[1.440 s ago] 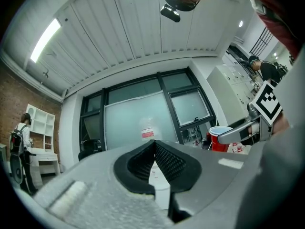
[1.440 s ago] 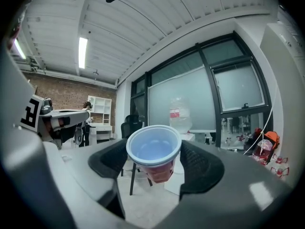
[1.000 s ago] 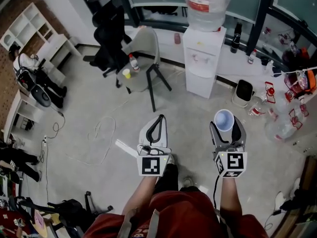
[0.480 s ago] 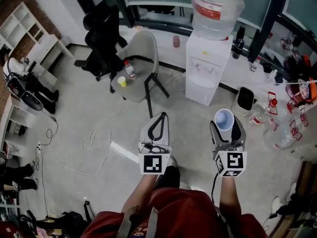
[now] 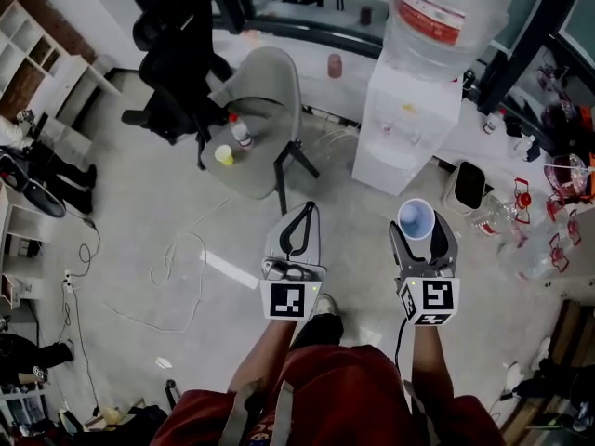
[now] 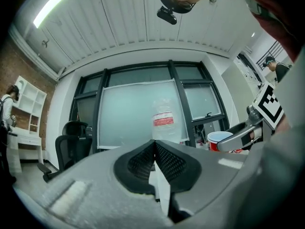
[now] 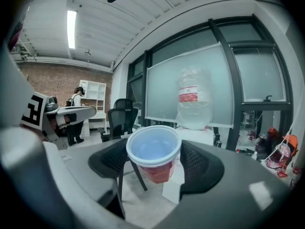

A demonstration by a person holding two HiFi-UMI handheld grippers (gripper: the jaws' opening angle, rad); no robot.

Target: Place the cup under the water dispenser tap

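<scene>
A red plastic cup (image 7: 154, 154) with a white inside stands upright between the jaws of my right gripper (image 5: 416, 233), which is shut on it; the cup (image 5: 416, 219) shows from above in the head view and as the cup (image 6: 220, 140) at the right of the left gripper view. My left gripper (image 5: 297, 232) is shut with nothing in it, its pads (image 6: 155, 160) pressed together. The white water dispenser (image 5: 406, 119) with a big clear bottle (image 5: 446, 17) stands ahead, beyond the right gripper. Its taps (image 5: 405, 136) face me. The bottle (image 7: 194, 105) shows past the cup.
A grey chair (image 5: 262, 110) holds a small yellow cup (image 5: 224, 155) and a bottle (image 5: 242, 134). A black office chair (image 5: 179, 54) stands behind it. Cables (image 5: 181, 249) lie on the floor. A bin (image 5: 466, 187) and red-and-clear items (image 5: 521, 221) sit right of the dispenser. A person (image 7: 76, 109) stands far off.
Both grippers have moved forward toward the water dispenser, which now looks larger and closer. The cup stays held in the right gripper. The left gripper stays shut.
</scene>
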